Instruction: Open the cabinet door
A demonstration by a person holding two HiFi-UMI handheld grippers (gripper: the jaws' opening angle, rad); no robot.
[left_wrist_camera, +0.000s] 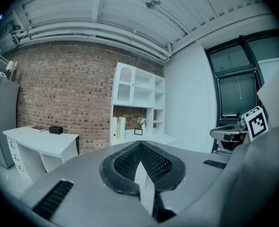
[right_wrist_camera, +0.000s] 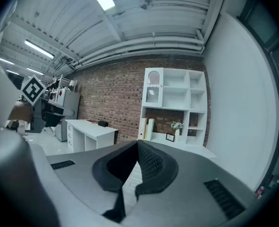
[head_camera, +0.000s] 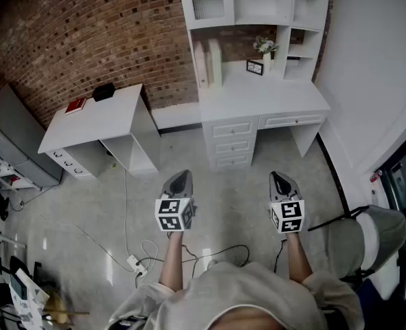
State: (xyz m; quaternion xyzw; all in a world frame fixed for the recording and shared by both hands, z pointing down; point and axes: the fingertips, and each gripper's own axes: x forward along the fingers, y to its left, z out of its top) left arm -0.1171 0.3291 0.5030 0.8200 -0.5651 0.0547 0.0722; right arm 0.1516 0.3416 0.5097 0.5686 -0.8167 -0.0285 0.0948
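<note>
The white hutch cabinet (head_camera: 257, 19) stands on a white desk against the brick wall. Its door (head_camera: 207, 2), with an arched slatted window, is the top-left compartment and is closed. The same door (left_wrist_camera: 124, 85) shows in the left gripper view, and the door (right_wrist_camera: 153, 90) shows far ahead in the right gripper view. My left gripper (head_camera: 181, 176) and right gripper (head_camera: 279, 177) hang side by side over the floor, well short of the desk. Both point toward the cabinet. The left gripper (left_wrist_camera: 140, 144) and the right gripper (right_wrist_camera: 137, 142) are shut with nothing between the pads.
A white side desk (head_camera: 96, 119) with a red book (head_camera: 75, 105) and a black box (head_camera: 104, 91) stands at the left. Drawers (head_camera: 231, 143) sit under the hutch desk. Cables and a power strip (head_camera: 135, 263) lie on the floor. A grey chair (head_camera: 367, 239) is at the right.
</note>
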